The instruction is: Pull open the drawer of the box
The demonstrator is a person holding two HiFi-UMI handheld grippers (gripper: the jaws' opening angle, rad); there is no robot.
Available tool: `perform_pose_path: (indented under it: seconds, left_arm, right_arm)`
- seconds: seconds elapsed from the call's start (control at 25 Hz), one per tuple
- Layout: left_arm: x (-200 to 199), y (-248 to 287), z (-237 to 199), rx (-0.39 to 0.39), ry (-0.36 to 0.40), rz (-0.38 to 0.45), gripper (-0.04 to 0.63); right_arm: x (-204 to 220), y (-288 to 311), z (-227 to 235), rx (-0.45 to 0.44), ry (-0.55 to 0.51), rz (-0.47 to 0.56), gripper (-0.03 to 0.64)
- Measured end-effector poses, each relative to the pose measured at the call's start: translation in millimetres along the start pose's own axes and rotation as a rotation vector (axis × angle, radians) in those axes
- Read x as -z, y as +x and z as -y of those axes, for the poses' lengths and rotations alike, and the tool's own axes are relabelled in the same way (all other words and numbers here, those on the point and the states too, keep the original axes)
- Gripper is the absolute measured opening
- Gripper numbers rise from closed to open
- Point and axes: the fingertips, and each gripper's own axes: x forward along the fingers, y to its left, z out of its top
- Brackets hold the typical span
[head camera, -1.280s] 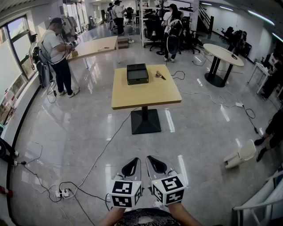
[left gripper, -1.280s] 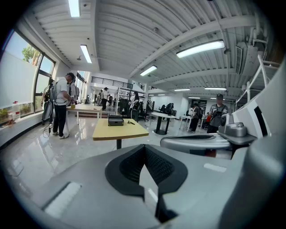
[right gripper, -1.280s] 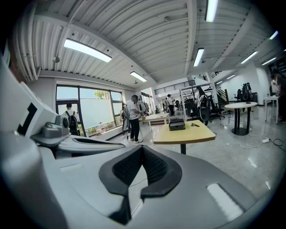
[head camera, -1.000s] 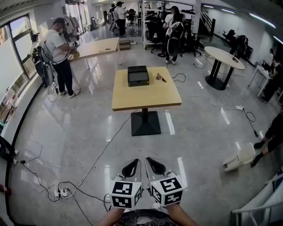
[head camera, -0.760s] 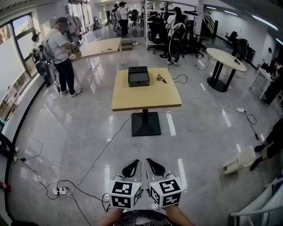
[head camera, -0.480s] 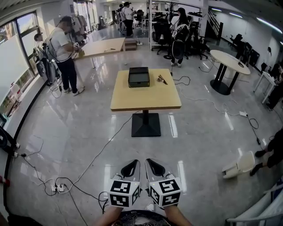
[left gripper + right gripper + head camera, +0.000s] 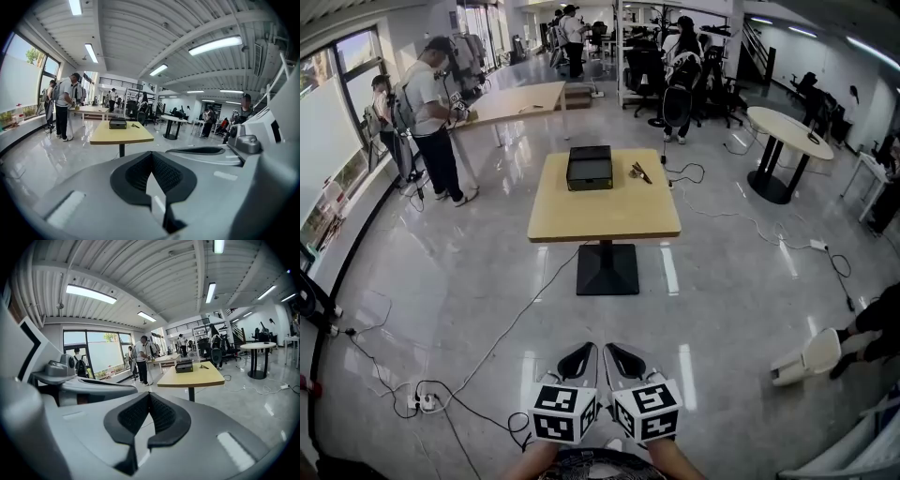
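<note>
Held low against the body and side by side, probably because nothing lay within reach yet, the left claw (image 7: pixel 583 350) and right claw (image 7: pixel 617 353) were both clenched on nothing. Well ahead across the floor (image 7: pixel 487 281) stood the table (image 7: pixel 605 214). The black box (image 7: pixel 590 167) sat near its far edge, drawer seemingly shut, with a small item (image 7: pixel 639 172) just to its right.

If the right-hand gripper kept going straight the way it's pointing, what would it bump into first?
Nothing close: the right gripper points over open floor. The wooden table with the black box stands ahead, slightly right of its line, so it may pass beside it; depth is hard to judge.
</note>
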Motion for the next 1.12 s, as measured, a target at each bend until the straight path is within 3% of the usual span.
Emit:
perform_pose_path:
  seconds: [0.12, 0.2, 0.4, 0.72, 1.0, 1.12]
  left_arm:
    - [-5, 35, -29, 0.010, 0.000, -0.002, 0.012]
    - [-5, 54, -79, 0.014, -0.005, -0.001, 0.012]
    - [-46, 106, -270, 0.033, -0.021, 0.008, 0.012]
    - [-181, 182, -542, 0.089, -0.002, 0.014, 0.012]
    - [-211, 209, -764, 0.132, -0.006, 0.016, 0.012]
    - [-228, 229, -839, 0.142, -0.006, 0.013, 0.012]
  right_arm:
    - [0, 44, 18, 0.010, 0.009, -0.015, 0.006]
    - [-3, 96, 11, 0.030, -0.002, -0.009, 0.006]
    - [-47, 287, -37, 0.052, -0.025, -0.011, 0.006]
    - [-181, 557, -103, 0.103, -0.035, -0.018, 0.005]
    - [-218, 762, -190, 0.148, -0.040, -0.019, 0.006]
    - [-234, 837, -210, 0.157, -0.038, -0.019, 0.006]
